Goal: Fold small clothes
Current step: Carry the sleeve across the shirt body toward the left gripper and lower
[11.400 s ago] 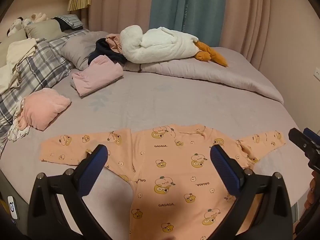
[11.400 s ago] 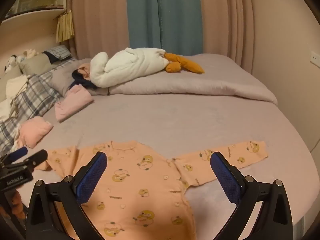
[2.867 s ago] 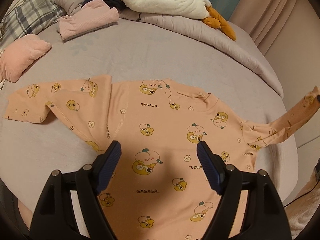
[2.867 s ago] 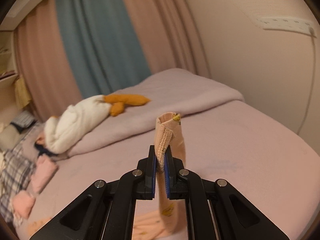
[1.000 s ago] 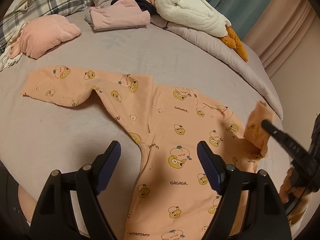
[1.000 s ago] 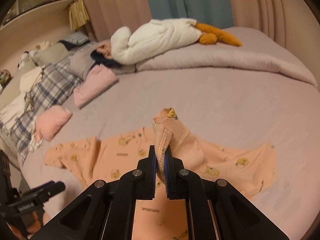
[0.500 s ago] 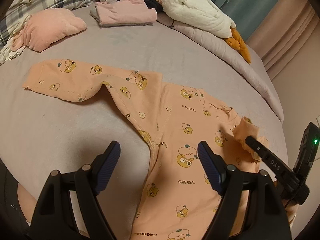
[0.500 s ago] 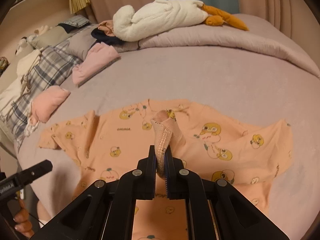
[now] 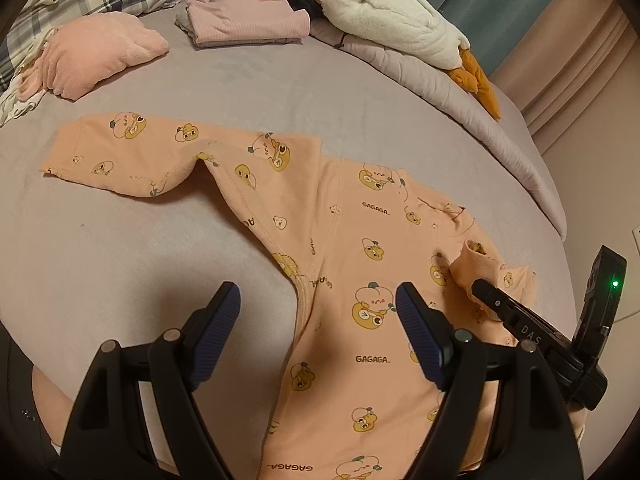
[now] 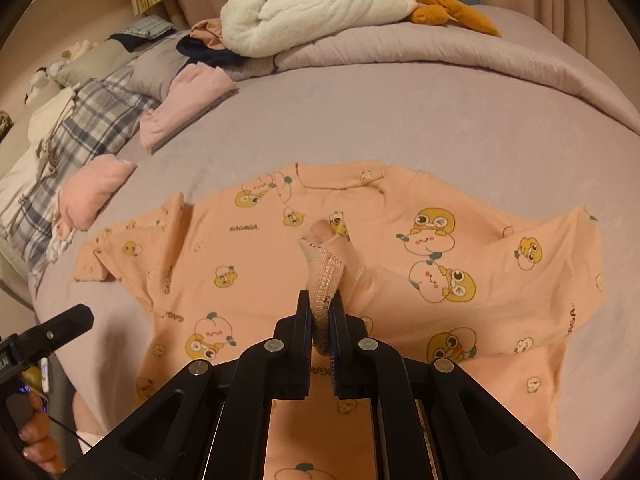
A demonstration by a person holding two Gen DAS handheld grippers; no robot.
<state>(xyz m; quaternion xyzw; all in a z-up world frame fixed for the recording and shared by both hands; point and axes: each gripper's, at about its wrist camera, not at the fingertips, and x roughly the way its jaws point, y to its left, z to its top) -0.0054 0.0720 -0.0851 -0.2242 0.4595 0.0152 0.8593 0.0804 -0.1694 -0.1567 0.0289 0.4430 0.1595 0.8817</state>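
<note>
An orange baby romper (image 9: 340, 240) (image 10: 256, 264) with cartoon prints lies spread on the grey bed (image 9: 120, 240). Its left sleeve (image 9: 120, 152) stretches flat toward the pink clothes. My right gripper (image 10: 321, 312) (image 9: 480, 286) is shut on the cuff of the right sleeve (image 10: 326, 264), which is drawn in over the chest, low above the fabric. My left gripper (image 9: 318, 316) hovers open over the romper's left side seam, with nothing between its fingers.
A folded pink garment (image 9: 244, 26) and a rolled pink one (image 9: 96, 52) lie at the far left. A white plush goose (image 9: 384, 16) rests on the grey duvet (image 10: 440, 56) behind. Plaid bedding (image 10: 80, 128) lies on the left. A hand (image 10: 36, 440) holds the left gripper's handle.
My right gripper has carried the sleeve cuff lower and further in over the romper's chest. The left gripper has hardly moved and stays open.
</note>
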